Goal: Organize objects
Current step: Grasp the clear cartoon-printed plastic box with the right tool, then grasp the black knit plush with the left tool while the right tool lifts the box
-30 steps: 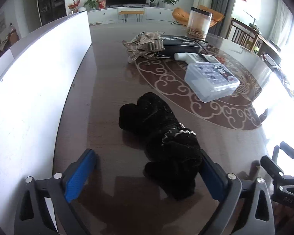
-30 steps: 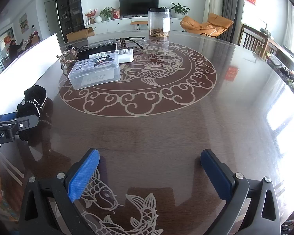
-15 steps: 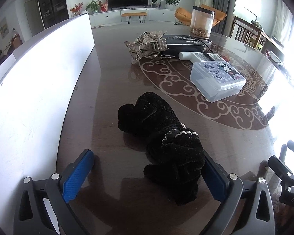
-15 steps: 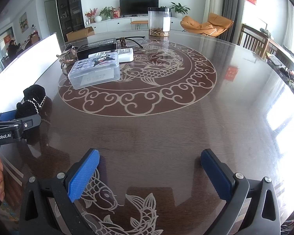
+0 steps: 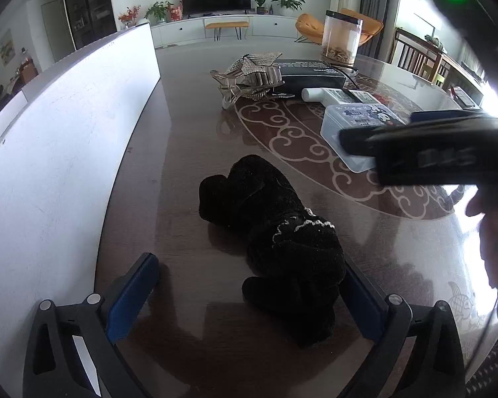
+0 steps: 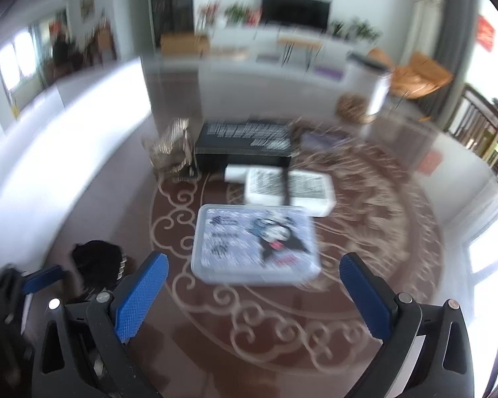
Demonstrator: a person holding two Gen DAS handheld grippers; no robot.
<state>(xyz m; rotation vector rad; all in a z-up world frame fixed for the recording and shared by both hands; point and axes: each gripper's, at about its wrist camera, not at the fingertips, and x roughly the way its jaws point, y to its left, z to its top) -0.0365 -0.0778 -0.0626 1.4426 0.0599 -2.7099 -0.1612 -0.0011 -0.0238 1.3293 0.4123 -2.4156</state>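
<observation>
Black glove (image 5: pixel 275 242) lies between left gripper (image 5: pixel 249 293) jaws.

Clear plastic box (image 5: pixel 355 132): partly hidden behind right gripper (image 5: pixel 425 152). Right wrist view: blurred; black box (image 6: pixel 245 139) text unreadable.

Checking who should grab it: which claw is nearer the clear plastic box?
Right. The right claw is open just in front of the clear plastic box, facing it. The left claw sits back across the table, straddling the black gloves.
</observation>
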